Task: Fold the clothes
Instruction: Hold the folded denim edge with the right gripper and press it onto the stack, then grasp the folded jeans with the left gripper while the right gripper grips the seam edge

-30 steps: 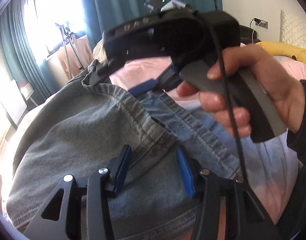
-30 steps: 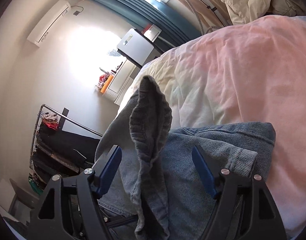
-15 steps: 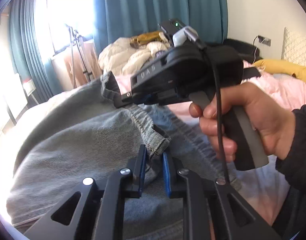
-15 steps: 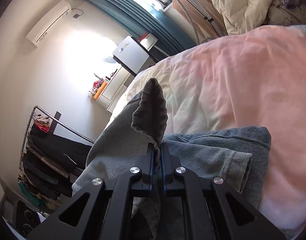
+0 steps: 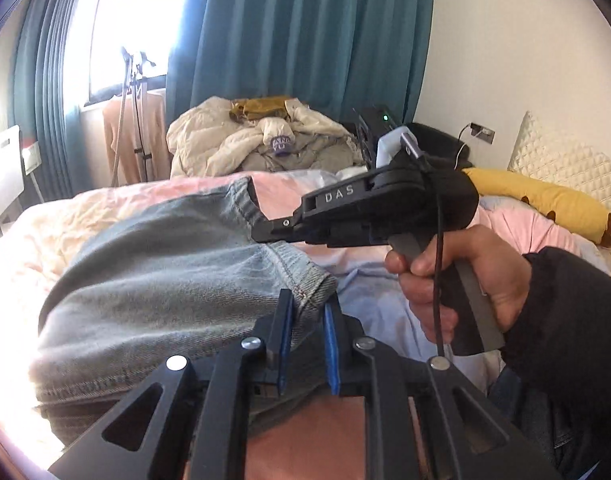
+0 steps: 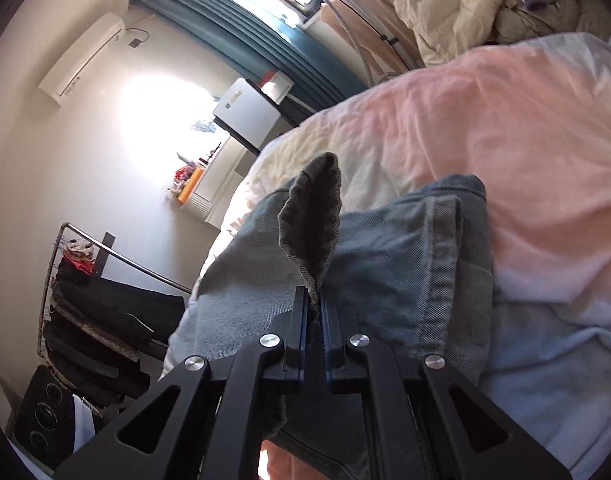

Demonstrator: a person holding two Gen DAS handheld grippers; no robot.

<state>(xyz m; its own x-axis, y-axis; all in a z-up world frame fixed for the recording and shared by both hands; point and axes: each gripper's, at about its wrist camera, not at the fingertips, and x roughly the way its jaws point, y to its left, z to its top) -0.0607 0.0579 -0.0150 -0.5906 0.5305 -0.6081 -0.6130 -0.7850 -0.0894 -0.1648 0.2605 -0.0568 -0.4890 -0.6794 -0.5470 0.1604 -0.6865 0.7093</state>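
1. Left wrist view: the left gripper [image 5: 308, 344] is clenched on a stitched hem corner of the jeans [image 5: 165, 280], the blue pads pinching the cloth at the 12 o'clock tip of the fingers. The bulk of the denim spreads from there toward 10 o'clock, over the pink bed cover [image 5: 117, 200].

2. Same view: the right gripper [image 5: 265, 234] comes in from 3 o'clock, held in the right hand [image 5: 461, 280]. Its tip sits on a second raised denim edge at about 12 o'clock, farther from this camera. The hem between the two grips runs roughly from 6 to 12 o'clock, and I judge that this line will lead the fold.

3. Right wrist view: the right gripper [image 6: 313, 316] is closed tight on a peak of grey-blue cloth that stands up toward 12 o'clock. The jeans [image 6: 405, 264] lie doubled below and to the 2 o'clock side, and the bed cover [image 6: 505, 132] stretches on toward 1 o'clock.

4. Judgement: both grips share one edge, neither clearly nearer the far side, so the coming move likely carries that edge across together, toward the bare cover.
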